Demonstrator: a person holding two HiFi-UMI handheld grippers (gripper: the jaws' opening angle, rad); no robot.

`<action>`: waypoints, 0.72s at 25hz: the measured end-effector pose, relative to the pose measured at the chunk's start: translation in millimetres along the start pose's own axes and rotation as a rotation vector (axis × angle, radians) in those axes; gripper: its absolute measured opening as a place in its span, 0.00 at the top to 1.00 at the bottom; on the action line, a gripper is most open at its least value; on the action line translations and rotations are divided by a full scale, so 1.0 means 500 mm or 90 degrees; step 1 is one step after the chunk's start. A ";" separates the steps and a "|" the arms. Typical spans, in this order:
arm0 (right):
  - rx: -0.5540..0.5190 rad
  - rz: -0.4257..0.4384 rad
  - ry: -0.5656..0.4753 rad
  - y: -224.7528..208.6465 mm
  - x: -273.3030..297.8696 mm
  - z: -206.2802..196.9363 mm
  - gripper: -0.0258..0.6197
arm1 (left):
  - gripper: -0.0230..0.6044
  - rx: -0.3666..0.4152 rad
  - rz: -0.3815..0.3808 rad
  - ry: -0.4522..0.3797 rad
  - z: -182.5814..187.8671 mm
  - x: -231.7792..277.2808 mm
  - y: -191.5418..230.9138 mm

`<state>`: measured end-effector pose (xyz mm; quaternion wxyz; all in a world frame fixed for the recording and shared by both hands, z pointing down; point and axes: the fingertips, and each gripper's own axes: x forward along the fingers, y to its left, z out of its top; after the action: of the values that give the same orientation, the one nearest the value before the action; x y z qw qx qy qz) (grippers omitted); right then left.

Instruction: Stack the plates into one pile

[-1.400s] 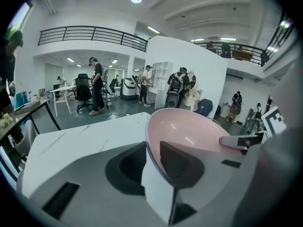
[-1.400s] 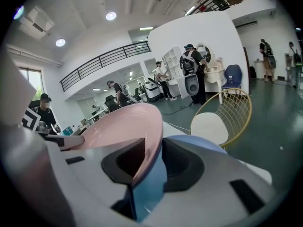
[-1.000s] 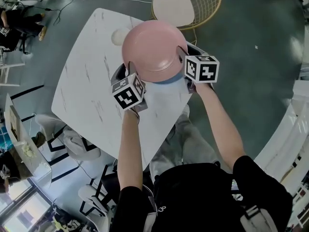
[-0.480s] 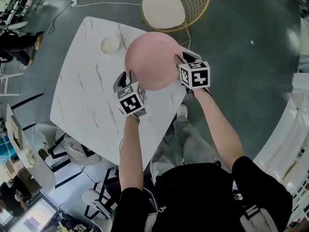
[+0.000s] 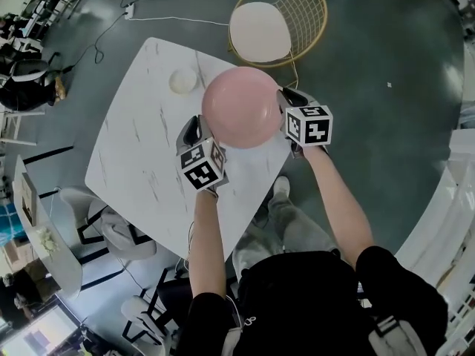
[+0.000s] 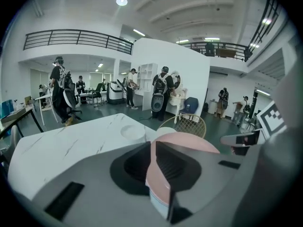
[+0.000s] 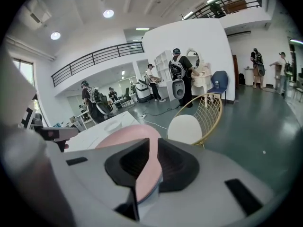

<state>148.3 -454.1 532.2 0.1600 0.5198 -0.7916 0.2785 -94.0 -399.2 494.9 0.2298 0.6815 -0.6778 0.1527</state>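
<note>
Over table (image 5: 141, 147), claws (image 5: 196, 127) (image 5: 289, 99) closing on plates (image 5: 241, 106)

no legible words, brands or numbers, only wordless square markers on left cube (image 5: 200, 166), right cube (image 5: 309, 124)

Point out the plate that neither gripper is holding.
The small white round plate lying alone on the white marble table. The large pink plate is gripped by the closing jaws of the left gripper and right gripper.

Under me a white marble table (image 5: 141, 147) stands on a dark green floor (image 5: 386, 43), with a gold wire chair (image 5: 260, 30) just past its far edge. Around me are white walls (image 6: 175, 65), a railed balcony (image 6: 75, 38) and ceiling lights (image 6: 121, 2).
</note>
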 end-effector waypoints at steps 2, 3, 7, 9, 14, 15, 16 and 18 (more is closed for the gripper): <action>-0.001 0.006 -0.011 0.008 -0.011 0.020 0.87 | 0.91 -0.002 0.004 -0.024 0.022 -0.017 -0.005; 0.002 0.008 -0.018 0.011 -0.018 0.031 0.87 | 0.92 0.000 0.005 -0.036 0.034 -0.026 -0.011; 0.017 0.019 -0.060 0.027 -0.057 0.090 0.92 | 0.94 0.009 0.000 -0.082 0.089 -0.067 -0.035; 0.019 0.032 -0.084 0.040 -0.078 0.123 0.94 | 0.94 0.006 -0.001 -0.105 0.120 -0.086 -0.042; 0.020 0.066 -0.146 0.068 -0.137 0.205 0.95 | 0.94 -0.009 -0.004 -0.170 0.197 -0.139 -0.062; 0.021 0.074 -0.161 0.075 -0.148 0.221 0.95 | 0.94 -0.010 -0.005 -0.183 0.212 -0.149 -0.066; 0.019 0.085 -0.177 0.084 -0.161 0.237 0.95 | 0.94 -0.010 -0.006 -0.195 0.226 -0.159 -0.070; 0.006 0.109 -0.216 0.106 -0.189 0.268 0.95 | 0.94 -0.013 -0.008 -0.220 0.251 -0.183 -0.079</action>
<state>143.6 -449.9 360.2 -0.0024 0.4906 -0.8473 0.2035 -70.9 -387.3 336.9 0.1178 0.6993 -0.7046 0.0254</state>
